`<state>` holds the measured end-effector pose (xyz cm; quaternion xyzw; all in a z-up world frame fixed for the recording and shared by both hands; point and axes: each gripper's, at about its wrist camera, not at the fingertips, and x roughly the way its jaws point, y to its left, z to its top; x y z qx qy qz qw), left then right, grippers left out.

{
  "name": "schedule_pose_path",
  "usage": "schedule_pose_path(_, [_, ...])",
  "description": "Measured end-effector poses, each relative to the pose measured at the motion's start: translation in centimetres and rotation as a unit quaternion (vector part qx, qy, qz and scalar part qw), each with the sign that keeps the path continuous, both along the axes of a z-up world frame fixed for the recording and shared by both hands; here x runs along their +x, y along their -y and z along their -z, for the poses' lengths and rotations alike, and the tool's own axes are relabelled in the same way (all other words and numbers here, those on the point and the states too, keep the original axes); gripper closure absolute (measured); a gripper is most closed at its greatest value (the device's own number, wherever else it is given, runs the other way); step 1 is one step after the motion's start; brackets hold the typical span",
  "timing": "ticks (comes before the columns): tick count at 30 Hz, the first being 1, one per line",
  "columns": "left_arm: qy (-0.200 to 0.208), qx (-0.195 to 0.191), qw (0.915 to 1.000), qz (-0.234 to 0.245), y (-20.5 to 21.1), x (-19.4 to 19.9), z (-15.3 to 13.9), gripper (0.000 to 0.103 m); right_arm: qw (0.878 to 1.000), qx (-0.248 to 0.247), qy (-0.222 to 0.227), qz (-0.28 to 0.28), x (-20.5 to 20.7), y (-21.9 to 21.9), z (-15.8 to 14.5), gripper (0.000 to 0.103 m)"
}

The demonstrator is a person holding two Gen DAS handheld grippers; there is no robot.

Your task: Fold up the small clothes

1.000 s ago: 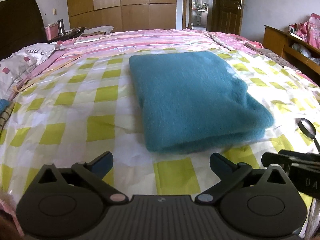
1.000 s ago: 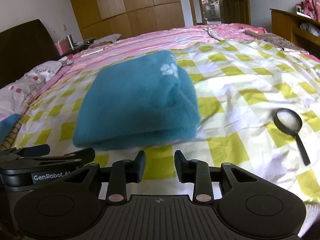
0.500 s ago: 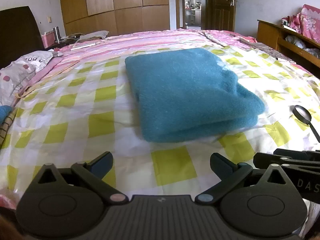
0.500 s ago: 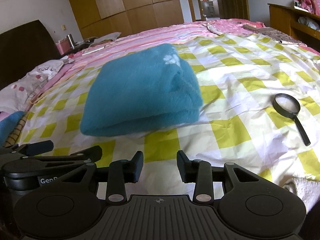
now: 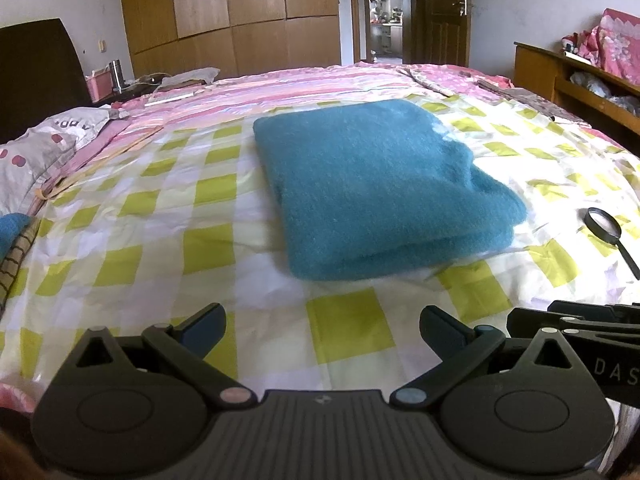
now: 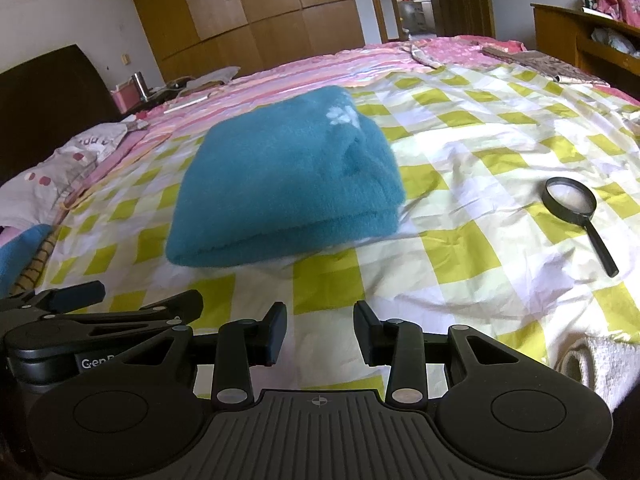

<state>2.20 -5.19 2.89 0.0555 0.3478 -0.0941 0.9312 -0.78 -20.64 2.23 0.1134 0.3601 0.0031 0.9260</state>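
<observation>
A teal fleece garment (image 5: 372, 184) lies folded in a thick rectangle on the yellow-checked sheet (image 5: 160, 248); it also shows in the right wrist view (image 6: 288, 176), with a white paw print near its far corner. My left gripper (image 5: 322, 326) is open wide and empty, hovering short of the garment's near edge. My right gripper (image 6: 320, 330) is partly open and empty, also short of the near edge. Each gripper shows at the edge of the other's view.
A black magnifying glass (image 6: 576, 212) lies on the sheet right of the garment. A white towel (image 6: 596, 364) sits at the near right. Pillows (image 5: 44, 148) and a blue cloth (image 5: 12, 228) lie at the left. A wooden shelf (image 5: 576, 76) stands right.
Both grippers have drawn back and risen a little, so the garment sits farther off. The right gripper's jaws have spread a little. The garment has not moved.
</observation>
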Motion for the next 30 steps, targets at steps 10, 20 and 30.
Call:
schedule_pose_path(10, [-0.002,-0.003,1.0,-0.006,0.01,0.04,0.06,0.0,1.0,0.001,0.003,0.0,-0.12,-0.16,0.11,0.067])
schedule_pose_path(20, [-0.005,-0.003,1.0,-0.005,0.02,-0.06,0.2,0.0,1.0,-0.005,0.004,0.006,-0.23,-0.24,0.12,0.066])
schedule_pose_path(30, [-0.009,-0.003,0.9999,-0.004,0.15,-0.11,0.4,0.0,1.0,-0.008,0.003,0.008,-0.36,-0.27,0.25,0.066])
